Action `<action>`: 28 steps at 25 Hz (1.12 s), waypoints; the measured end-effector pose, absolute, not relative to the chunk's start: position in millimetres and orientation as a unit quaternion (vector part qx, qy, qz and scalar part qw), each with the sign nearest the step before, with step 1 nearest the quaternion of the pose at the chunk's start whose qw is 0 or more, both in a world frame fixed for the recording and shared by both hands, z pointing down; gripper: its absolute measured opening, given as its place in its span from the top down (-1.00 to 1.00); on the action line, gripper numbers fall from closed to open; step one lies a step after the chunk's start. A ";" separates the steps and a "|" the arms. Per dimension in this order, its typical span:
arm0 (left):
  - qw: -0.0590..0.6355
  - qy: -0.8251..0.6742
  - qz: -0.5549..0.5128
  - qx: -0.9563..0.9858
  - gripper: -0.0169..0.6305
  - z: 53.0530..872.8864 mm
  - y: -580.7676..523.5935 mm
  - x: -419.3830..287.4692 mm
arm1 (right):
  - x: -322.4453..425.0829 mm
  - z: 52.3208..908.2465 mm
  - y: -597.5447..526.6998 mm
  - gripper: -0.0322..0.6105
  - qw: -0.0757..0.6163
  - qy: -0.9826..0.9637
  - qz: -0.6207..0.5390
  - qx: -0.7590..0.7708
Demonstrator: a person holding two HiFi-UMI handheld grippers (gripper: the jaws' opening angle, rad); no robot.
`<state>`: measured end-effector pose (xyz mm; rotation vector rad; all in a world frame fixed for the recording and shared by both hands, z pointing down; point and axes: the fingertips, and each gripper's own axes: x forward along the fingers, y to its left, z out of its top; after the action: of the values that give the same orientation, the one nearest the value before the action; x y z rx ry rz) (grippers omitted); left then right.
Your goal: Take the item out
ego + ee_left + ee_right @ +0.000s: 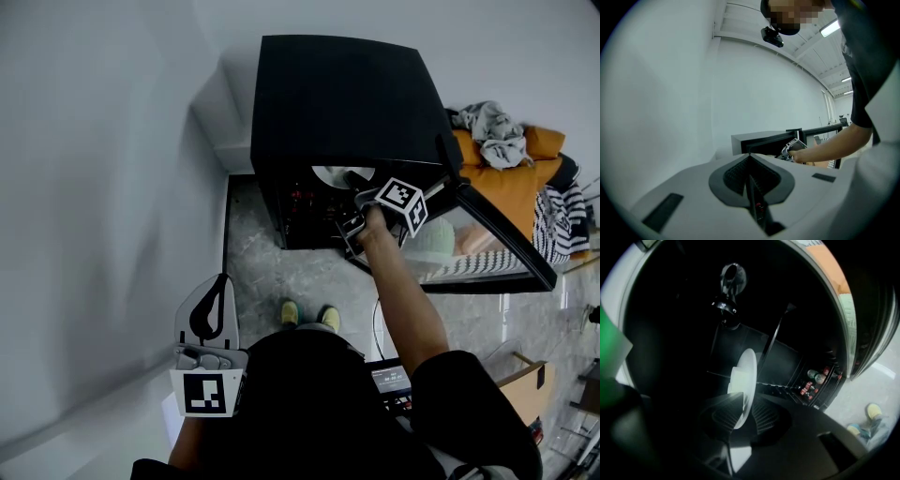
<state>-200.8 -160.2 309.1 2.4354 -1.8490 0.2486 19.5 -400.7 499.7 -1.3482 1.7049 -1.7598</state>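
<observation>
A black cabinet [337,94] stands on the floor with its glass door [497,248] swung open to the right. My right gripper [354,192] reaches into the opening. Its jaws grip the rim of a white plate [330,174] that lies on a wire shelf inside. In the right gripper view the plate [747,373] shows edge-on, and the right gripper [740,401] pinches its near rim between both pads. My left gripper [217,286] hangs low at the left, away from the cabinet, its jaws together with nothing in them. The left gripper [750,159] looks toward the cabinet [759,138].
Small bottles [813,378] stand low inside the cabinet. An orange seat [506,178] with clothes on it is behind the door at the right. The person's shoes [291,312] stand just in front of the cabinet. A white wall fills the left.
</observation>
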 end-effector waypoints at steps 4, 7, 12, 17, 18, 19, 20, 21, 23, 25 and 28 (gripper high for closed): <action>0.036 -0.598 0.080 0.797 0.92 309.2 -159.2 -199.2 | 17.2 499.1 -392.2 0.74 0.180 0.597 -0.630 -0.464; 0.037 -0.595 0.082 0.799 0.92 310.2 -159.0 -197.4 | 16.4 499.4 -392.0 0.74 0.188 0.600 -0.630 -0.456; 0.036 -0.588 0.086 0.803 0.92 310.5 -157.2 -194.5 | 13.8 501.0 -396.7 0.73 0.208 0.605 -0.634 -0.434; 0.038 -0.586 0.086 0.805 0.92 312.7 -153.4 -197.1 | 15.3 498.2 -393.7 0.79 0.234 0.600 -0.638 -0.422; 0.039 -0.586 0.086 0.805 0.92 313.0 -153.4 -198.7 | 15.8 496.4 -393.2 0.81 0.238 0.604 -0.634 -0.420; 0.040 -0.586 0.085 0.805 0.92 312.9 -153.8 -200.0 | 16.1 494.9 -392.3 0.81 0.236 0.609 -0.630 -0.420; 0.041 -0.586 0.083 0.805 0.92 312.6 -154.3 -200.8 | 16.2 493.8 -391.1 0.81 0.234 0.613 -0.627 -0.419; 0.042 -0.585 0.081 0.806 0.92 312.3 -154.6 -201.2 | 16.1 493.3 -389.5 0.82 0.232 0.614 -0.628 -0.418; 0.043 -0.581 0.078 0.809 0.92 312.0 -154.5 -200.9 | 15.9 492.9 -384.6 0.82 0.234 0.613 -0.632 -0.413; 0.026 -0.571 0.070 0.818 0.92 308.1 -155.8 -199.7 | 16.0 491.1 -377.8 0.82 0.242 0.611 -0.635 -0.406; -0.002 -0.555 0.069 0.829 0.92 305.2 -157.1 -199.9 | 15.7 484.5 -367.3 0.82 0.249 0.613 -0.637 -0.397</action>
<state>-199.9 -157.1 305.2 2.6079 -1.7443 0.2179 15.7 -367.3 484.5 -1.0805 1.6682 -1.7337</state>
